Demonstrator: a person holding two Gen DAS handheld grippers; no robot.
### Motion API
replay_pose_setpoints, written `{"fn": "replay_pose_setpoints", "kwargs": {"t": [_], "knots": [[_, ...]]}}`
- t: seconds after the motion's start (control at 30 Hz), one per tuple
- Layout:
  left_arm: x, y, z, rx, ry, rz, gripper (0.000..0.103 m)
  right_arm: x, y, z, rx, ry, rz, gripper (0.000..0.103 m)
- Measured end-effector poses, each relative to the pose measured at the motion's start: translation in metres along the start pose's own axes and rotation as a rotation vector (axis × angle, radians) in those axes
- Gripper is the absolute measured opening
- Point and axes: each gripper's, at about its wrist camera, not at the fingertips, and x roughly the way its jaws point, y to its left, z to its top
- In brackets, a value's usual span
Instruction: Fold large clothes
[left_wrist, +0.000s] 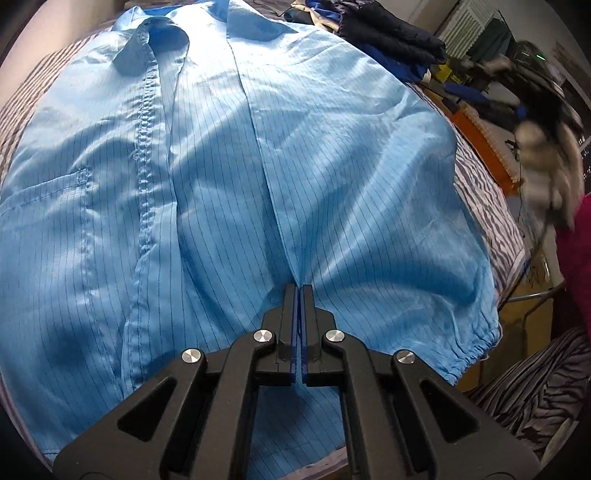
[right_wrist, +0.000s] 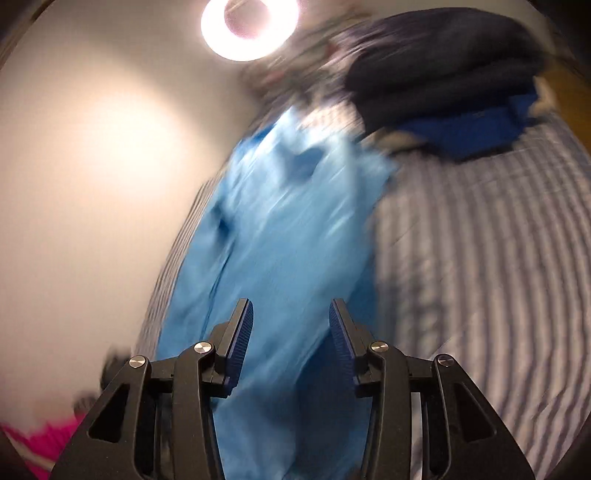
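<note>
**Left gripper pinched at the coat's fold, right gripper open above it**

A striped bed sheet (left_wrist: 484, 192) carries everything. Spread flat over it, filling the space ahead of the left gripper (left_wrist: 299, 286), lies a light blue pinstriped coat (left_wrist: 207, 177), collar at the far end, one elastic-cuffed sleeve folded across the front to that gripper's right. Beyond the collar, far right of the tool, sits a stack of dark folded clothes (left_wrist: 391, 40).

The left gripper tilts steeply down at the coat. Its jaws are pressed together, and the tips meet right at the folded edge of the cloth; whether any fabric is caught between the pads cannot be told.

The right gripper (right_wrist: 291, 314) points less steeply, in a blurred view. Its jaws stand apart with nothing pinched; the coat (right_wrist: 280, 236) lies below and ahead of them, the sheet (right_wrist: 480, 258) to their right, the dark stack (right_wrist: 443, 85) farther off.
</note>
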Motion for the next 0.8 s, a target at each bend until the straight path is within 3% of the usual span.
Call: {"fn": "replay_pose_setpoints", "kwargs": {"t": [0.2,0.63,0.67,0.73,0.8], "knots": [[0.003,-0.007,-0.002,0.029,-0.006,0.016,0.000,0.039,-0.042,0.051,0.099,-0.054,-0.101,0.042],[0.008,-0.005,0.013,0.025,0.008,-0.024,0.000,0.140,-0.083,0.097,0.216,-0.016,-0.059,0.042],[0.008,-0.005,0.013,0.028,0.007,-0.023,0.000,0.145,-0.080,0.099,0.200,-0.017,-0.074,0.034],[0.008,-0.007,0.014,0.030,0.007,-0.020,0.000,0.149,-0.074,0.103,0.168,-0.015,-0.086,0.003],[0.008,-0.007,0.015,0.032,0.007,-0.020,0.000,0.146,-0.061,0.106,0.122,-0.037,-0.122,0.001]]}}
